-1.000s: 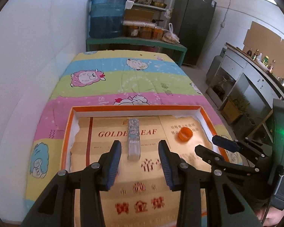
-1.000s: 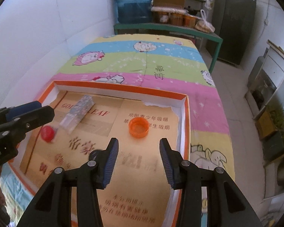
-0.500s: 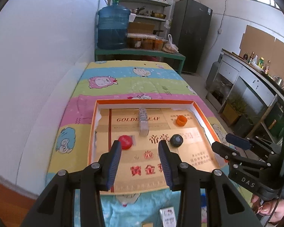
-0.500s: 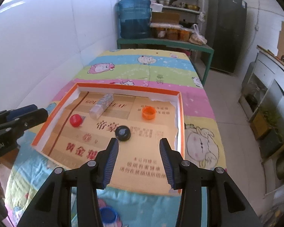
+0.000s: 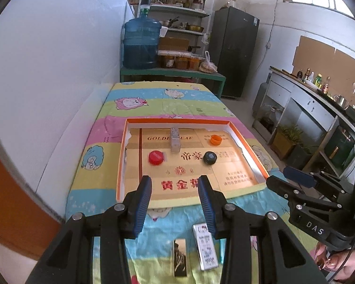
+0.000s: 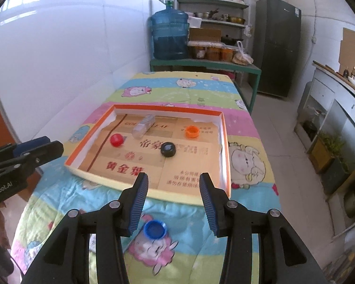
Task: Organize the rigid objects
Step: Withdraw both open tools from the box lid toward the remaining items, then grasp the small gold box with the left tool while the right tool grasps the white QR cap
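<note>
Both the left gripper (image 5: 174, 190) and right gripper (image 6: 173, 188) hang released, empty. The blue bottle cap (image 6: 154, 229) lies outside the orange-rimmed box (image 6: 227, 151), near its front edge; descend straight, pinching its rim squarely.

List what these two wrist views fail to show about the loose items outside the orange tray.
- Blue cap, right wrist view: its left edge sits behind the right tool's left finger; absent from the left view.
- White packet, left wrist view: top corner hidden by the left tool's right finger; print too small to read.
- Dark packet, left wrist view: near the bottom edge, its label is blurred.
</note>
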